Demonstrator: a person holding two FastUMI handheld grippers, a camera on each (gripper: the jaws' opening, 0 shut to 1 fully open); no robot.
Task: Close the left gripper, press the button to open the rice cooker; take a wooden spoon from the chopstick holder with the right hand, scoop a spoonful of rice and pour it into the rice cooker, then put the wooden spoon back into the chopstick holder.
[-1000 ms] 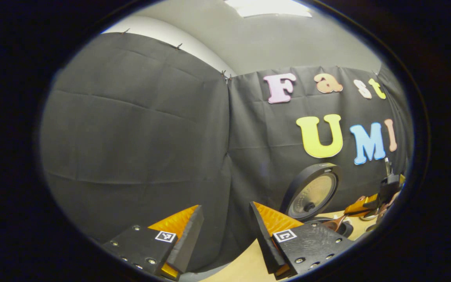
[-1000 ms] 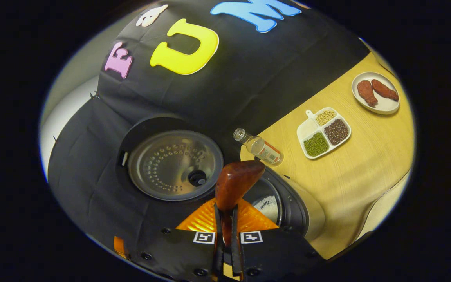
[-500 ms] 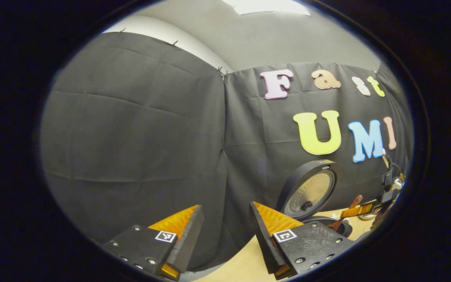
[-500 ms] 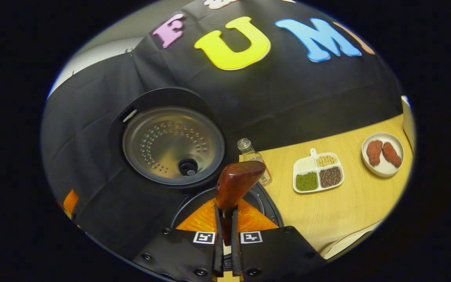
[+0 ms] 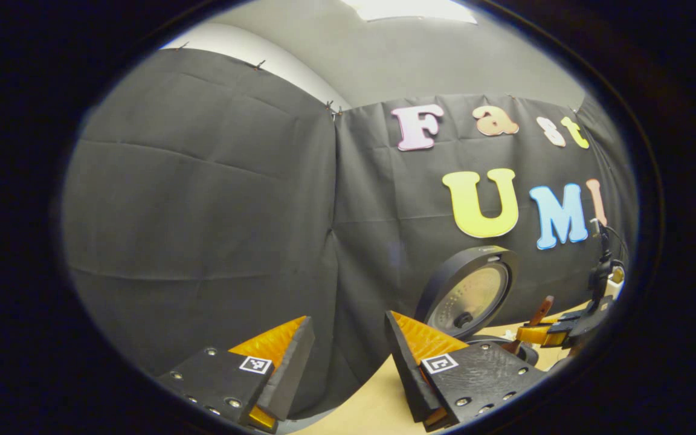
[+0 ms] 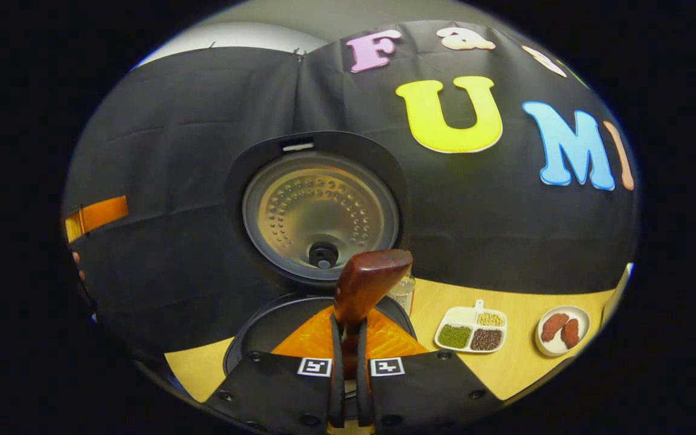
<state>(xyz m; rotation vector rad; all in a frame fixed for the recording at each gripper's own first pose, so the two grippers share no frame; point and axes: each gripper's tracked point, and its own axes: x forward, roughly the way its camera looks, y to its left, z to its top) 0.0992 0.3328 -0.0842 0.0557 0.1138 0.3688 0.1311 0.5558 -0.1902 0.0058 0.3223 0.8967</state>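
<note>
Fingers [image 6: 337, 386] pinch smooth wooden spoon [image 6: 365, 284]; perforated round metal lid [image 6: 321, 216].

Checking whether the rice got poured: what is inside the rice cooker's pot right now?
The rice cooker stands open, lid raised. Its pot opening is mostly hidden behind the right tool and the wooden spoon it grips, so any rice inside cannot be seen.

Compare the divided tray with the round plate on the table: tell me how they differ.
The divided tray has squared, sectioned compartments and a small tab handle; the round plate is a single open dish. The tray holds loose grains or beans, green, dark and pale, with one compartment looking empty or white; the plate holds two reddish-brown pieces of food. The tray lies nearer the rice cooker; the plate lies beyond it. Both are white, flat on the wooden table, and untouched.
</note>
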